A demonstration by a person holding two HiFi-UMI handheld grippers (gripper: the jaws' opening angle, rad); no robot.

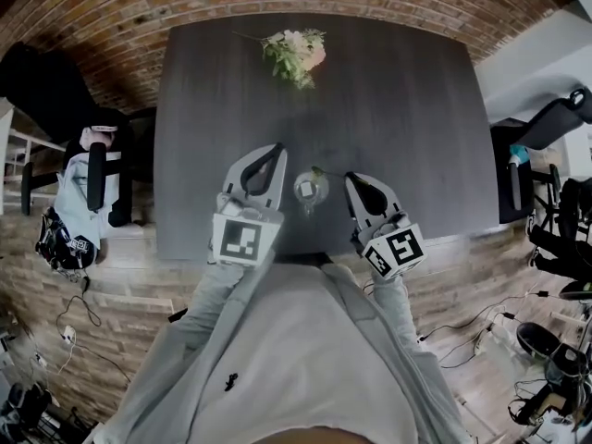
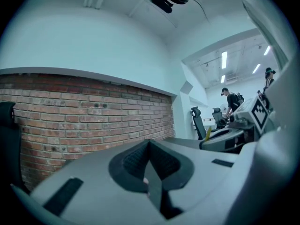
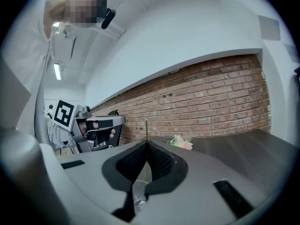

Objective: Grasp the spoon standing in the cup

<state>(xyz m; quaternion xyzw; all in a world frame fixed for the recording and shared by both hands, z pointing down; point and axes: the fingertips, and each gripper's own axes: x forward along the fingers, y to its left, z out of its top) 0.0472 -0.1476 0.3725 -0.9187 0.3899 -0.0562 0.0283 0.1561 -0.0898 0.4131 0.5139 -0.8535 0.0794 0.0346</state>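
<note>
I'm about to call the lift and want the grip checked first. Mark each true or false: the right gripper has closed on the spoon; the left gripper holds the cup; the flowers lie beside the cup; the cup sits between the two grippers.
1. The right gripper is shut on the spoon. True: the thin handle sticks up from between its closed jaws.
2. The left gripper holds the cup. False: its jaws are together on nothing, apart from the cup.
3. The flowers lie beside the cup. False: they lie at the far end of the table.
4. In the head view the cup sits between the two grippers. True.
</note>
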